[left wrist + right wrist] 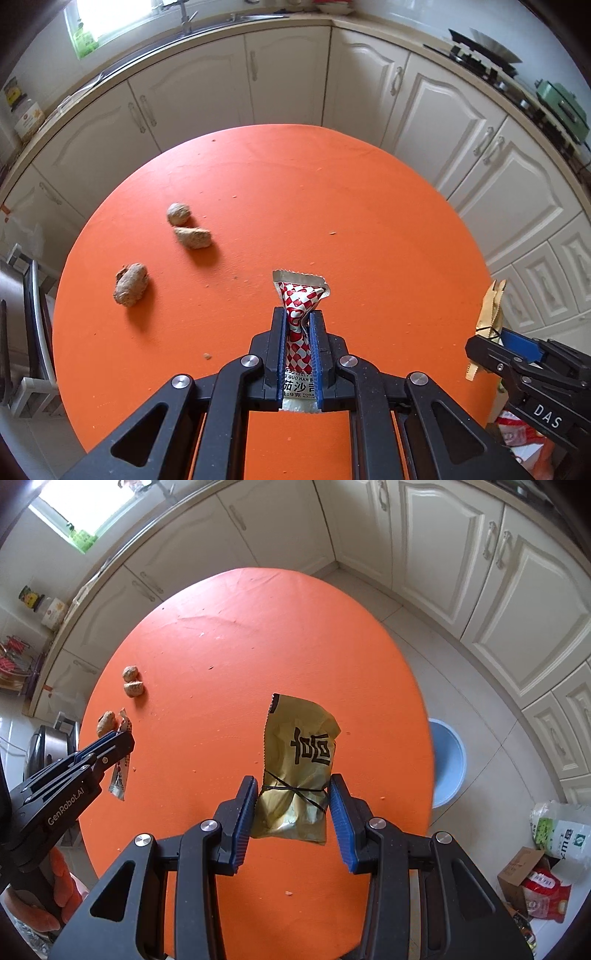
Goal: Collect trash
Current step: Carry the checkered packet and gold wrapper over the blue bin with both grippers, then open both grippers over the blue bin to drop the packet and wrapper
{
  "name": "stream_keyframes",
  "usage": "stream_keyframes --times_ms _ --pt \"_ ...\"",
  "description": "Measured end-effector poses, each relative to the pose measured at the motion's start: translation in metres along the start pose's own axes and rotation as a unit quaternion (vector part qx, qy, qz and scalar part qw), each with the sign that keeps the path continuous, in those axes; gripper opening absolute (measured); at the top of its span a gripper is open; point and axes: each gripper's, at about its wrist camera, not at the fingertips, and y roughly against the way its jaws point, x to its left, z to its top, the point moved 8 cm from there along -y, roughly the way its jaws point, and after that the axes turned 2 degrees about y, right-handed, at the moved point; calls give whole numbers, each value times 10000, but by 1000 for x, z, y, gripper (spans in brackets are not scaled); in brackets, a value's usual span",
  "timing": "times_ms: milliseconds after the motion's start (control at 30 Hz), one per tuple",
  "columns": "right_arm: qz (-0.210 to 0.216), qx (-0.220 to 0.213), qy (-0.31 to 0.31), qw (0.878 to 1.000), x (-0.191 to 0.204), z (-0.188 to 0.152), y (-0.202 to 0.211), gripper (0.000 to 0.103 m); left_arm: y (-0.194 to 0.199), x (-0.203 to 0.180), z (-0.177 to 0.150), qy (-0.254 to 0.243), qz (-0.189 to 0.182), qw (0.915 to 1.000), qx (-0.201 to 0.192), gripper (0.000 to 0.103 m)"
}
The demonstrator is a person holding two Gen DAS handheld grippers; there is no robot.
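Note:
My left gripper (298, 314) is shut on a red-and-white checked sauce packet (301, 295) and holds it above the orange round table (369, 206). It also shows in the right wrist view (122, 738) with the packet (120, 775) hanging from it. My right gripper (293, 784) is shut on a crumpled yellow wrapper (299, 760) with black characters, held above the table (258, 635). In the left wrist view the right gripper (491, 332) holds the wrapper (489, 306) at the table's right edge. Three brown nut-shell pieces (131, 284) (194, 236) (179, 213) lie on the table's left part.
A blue bin (448, 760) stands on the floor right of the table. Bags and a box (546, 871) lie on the floor at lower right. Cream cabinets (288, 77) and a counter curve around the far side. Small crumbs dot the table.

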Motion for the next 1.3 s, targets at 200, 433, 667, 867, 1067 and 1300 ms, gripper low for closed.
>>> stream_keyframes --times_ms 200,433,667,867,1067,1300 --pt "-142 -197 -511 9984 -60 0 19 40 0 -72 11 -612 -137 9980 -40 8" --pt "-392 -405 -1241 9907 -140 -4 39 40 -7 -162 21 -1390 -282 9899 -42 8" --pt "-564 -478 -1927 9785 -214 -22 52 40 -33 -243 23 -1929 -441 9802 105 8" --pt "-587 -408 -2321 9701 -265 -39 53 40 -57 -298 32 -2103 -538 9761 112 4" --pt "-616 -288 -2611 9629 -300 -53 48 40 -89 -332 33 -2237 -685 9716 355 11" --pt "-607 -102 -2774 9588 -320 -66 33 42 -134 -347 39 -2236 -506 9706 728 37"
